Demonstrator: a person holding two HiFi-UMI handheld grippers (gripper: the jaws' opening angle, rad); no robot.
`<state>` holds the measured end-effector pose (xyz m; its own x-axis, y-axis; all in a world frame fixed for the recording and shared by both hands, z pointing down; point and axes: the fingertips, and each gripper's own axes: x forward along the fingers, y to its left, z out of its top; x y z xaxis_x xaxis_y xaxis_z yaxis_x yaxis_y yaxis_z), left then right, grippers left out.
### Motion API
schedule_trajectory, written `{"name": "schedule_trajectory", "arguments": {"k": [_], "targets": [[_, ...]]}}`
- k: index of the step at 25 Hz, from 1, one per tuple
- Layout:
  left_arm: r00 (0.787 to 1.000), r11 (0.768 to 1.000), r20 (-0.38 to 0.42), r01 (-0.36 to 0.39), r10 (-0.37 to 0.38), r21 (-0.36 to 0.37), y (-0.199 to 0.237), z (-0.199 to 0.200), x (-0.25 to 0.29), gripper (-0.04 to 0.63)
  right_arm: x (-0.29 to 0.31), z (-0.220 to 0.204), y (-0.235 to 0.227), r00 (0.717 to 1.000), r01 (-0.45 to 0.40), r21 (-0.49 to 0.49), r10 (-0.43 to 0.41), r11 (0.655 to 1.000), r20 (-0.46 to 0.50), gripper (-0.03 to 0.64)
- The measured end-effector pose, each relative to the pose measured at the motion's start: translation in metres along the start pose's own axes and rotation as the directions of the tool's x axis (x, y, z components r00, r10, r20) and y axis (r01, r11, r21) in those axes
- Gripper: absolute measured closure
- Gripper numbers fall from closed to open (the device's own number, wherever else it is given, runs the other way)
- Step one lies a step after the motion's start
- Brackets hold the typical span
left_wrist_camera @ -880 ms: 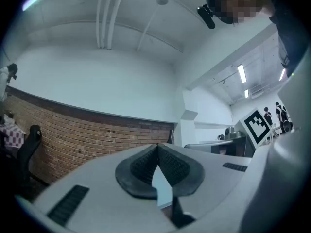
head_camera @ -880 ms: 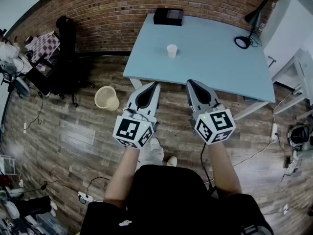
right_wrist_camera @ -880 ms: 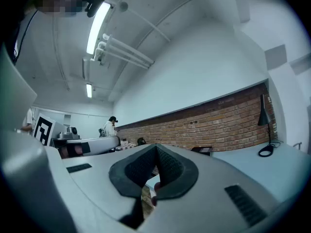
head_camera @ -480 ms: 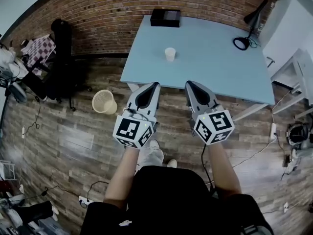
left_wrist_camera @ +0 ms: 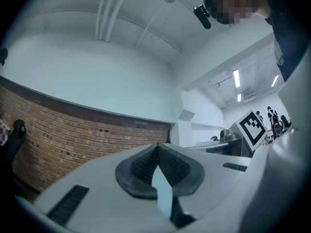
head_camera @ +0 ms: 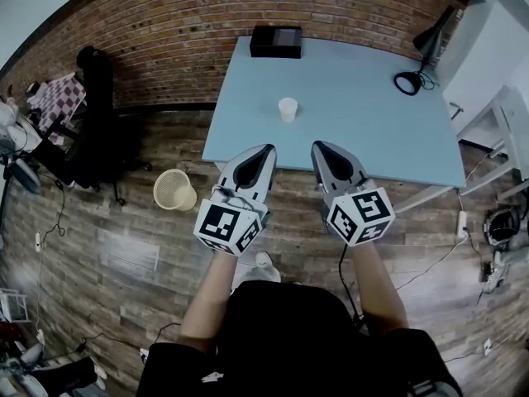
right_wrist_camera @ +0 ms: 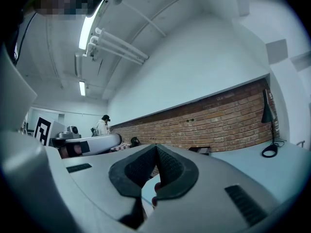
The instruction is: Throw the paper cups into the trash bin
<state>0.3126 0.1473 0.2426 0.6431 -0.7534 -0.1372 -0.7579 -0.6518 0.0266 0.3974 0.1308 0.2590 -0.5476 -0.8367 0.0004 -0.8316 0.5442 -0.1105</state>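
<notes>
A white paper cup (head_camera: 288,109) stands upright on the light blue table (head_camera: 372,122), toward its middle left. A cream wicker trash bin (head_camera: 174,190) sits on the wood floor left of the table's near corner. My left gripper (head_camera: 266,149) and right gripper (head_camera: 316,146) are held side by side, level, their tips over the table's near edge and well short of the cup. In the left gripper view the left gripper (left_wrist_camera: 157,145) has its pads together with nothing held. The right gripper (right_wrist_camera: 156,146) looks the same, tips touching and empty.
A black box (head_camera: 276,41) lies at the table's far edge by the brick wall (head_camera: 182,23). A black desk lamp (head_camera: 417,56) stands at the far right corner. A dark chair (head_camera: 95,122) is left of the bin; white furniture (head_camera: 504,131) and floor cables are at right.
The table, cup and bin have slid nearer in the head view. Both gripper tips now reach over the table's near edge. The jaws look unchanged.
</notes>
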Motion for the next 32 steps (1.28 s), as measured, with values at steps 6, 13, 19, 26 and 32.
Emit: {"name": "schedule_trajectory", "arguments": {"k": [6,13,19,26,32], "targets": [[1.0,0.999,-0.012,0.027,-0.027,-0.021,0.034,-0.006,0.016,0.588,0.033,-0.002,-0.007,0.999,0.032,0.011,-0.032,0.999,-0.011,0.614],[0.998,0.997,-0.022,0.061,-0.062,-0.051,0.07,-0.014,0.03,0.588,0.067,-0.005,-0.012,0.996,0.078,-0.005,-0.079,0.997,-0.038,0.615],[0.996,0.993,-0.025,0.081,-0.083,-0.082,0.098,-0.026,0.035,0.586,0.085,-0.018,-0.018,0.99,0.128,-0.013,-0.129,0.992,-0.065,0.615],[0.993,0.99,-0.056,0.093,-0.099,-0.101,0.114,-0.042,0.045,0.586,0.095,-0.028,-0.029,0.983,0.167,0.002,-0.166,0.986,-0.08,0.615],[0.992,0.99,-0.087,0.083,-0.093,-0.114,0.12,-0.058,0.059,0.586,0.101,-0.031,-0.049,0.976,0.194,-0.029,-0.196,0.981,-0.094,0.614]]}}
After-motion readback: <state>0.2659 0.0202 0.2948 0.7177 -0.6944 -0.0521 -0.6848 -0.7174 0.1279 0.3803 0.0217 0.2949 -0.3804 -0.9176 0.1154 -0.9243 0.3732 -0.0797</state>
